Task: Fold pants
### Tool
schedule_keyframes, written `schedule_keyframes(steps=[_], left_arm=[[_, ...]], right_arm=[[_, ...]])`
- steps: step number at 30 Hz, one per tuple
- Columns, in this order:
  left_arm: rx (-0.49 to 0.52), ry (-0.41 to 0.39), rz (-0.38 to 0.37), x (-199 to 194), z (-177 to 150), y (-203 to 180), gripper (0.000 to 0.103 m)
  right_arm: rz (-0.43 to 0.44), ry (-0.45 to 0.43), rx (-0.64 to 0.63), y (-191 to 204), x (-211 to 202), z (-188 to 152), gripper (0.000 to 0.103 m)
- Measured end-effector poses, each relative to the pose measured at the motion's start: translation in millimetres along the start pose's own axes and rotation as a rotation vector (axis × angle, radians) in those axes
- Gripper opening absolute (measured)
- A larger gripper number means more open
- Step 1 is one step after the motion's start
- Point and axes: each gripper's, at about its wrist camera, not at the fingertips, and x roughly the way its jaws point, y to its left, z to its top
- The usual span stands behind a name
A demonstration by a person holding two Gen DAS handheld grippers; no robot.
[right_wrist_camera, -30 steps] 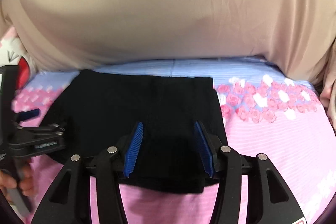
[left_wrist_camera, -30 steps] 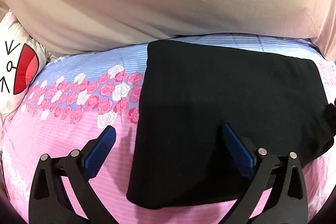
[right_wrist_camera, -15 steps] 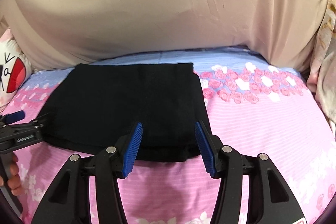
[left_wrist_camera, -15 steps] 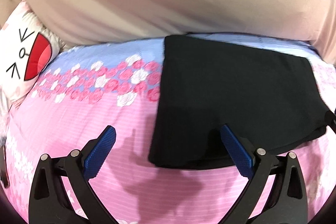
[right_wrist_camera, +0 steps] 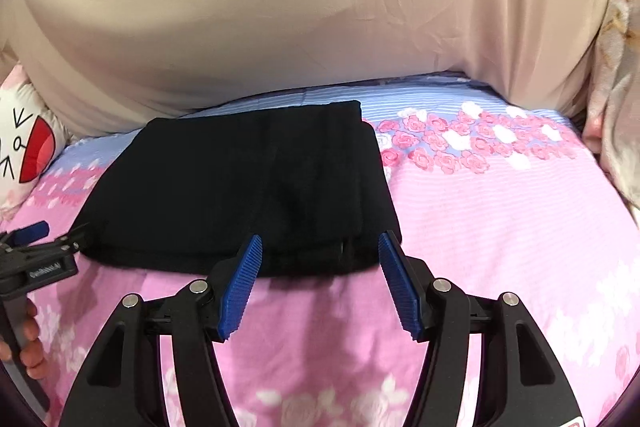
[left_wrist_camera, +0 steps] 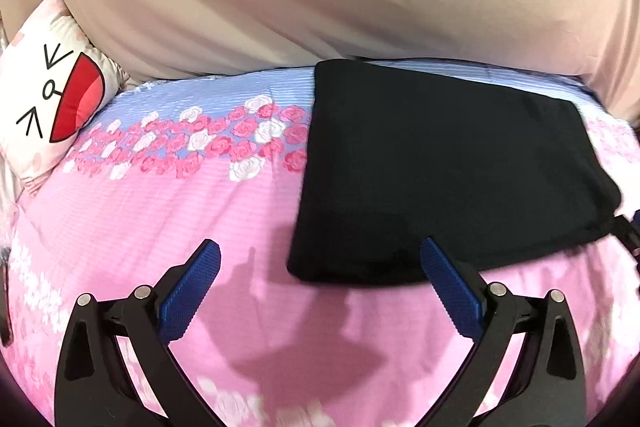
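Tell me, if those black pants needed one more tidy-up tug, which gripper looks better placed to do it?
Probably the right gripper. Its open jaws face the near edge of the folded black pants almost centrally. The left gripper, also open, sits off their left corner, mostly over the pink bedsheet.

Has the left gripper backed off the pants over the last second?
Yes. The left gripper has pulled back toward the person: its right finger, earlier over the black pants, now sits at their near edge.
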Motion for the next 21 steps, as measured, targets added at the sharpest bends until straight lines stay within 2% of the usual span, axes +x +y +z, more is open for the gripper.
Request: schedule_keyframes(steps=[8,10,14,21], left_arm=[[0.007,-0.015,-0.004,-28,-26,-5,0.098],[0.01,-0.023,0.006,-33,-33,-4,0.098],[0.007,-0.017,0.003,-40,-43,-2,0.098],[-0.001,-0.015,-0.015,-56,-56,2,0.098]], right_arm=[[0.003,-0.016,-0.004,6,-17,-20,0.061],[-0.001,-0.013,0.002,4,-17,-26,0.067],[0.011,-0.036,0.014,4,-30,-33,0.069],[0.022,-0.056,0.002,10,-49,-48,0.079]])
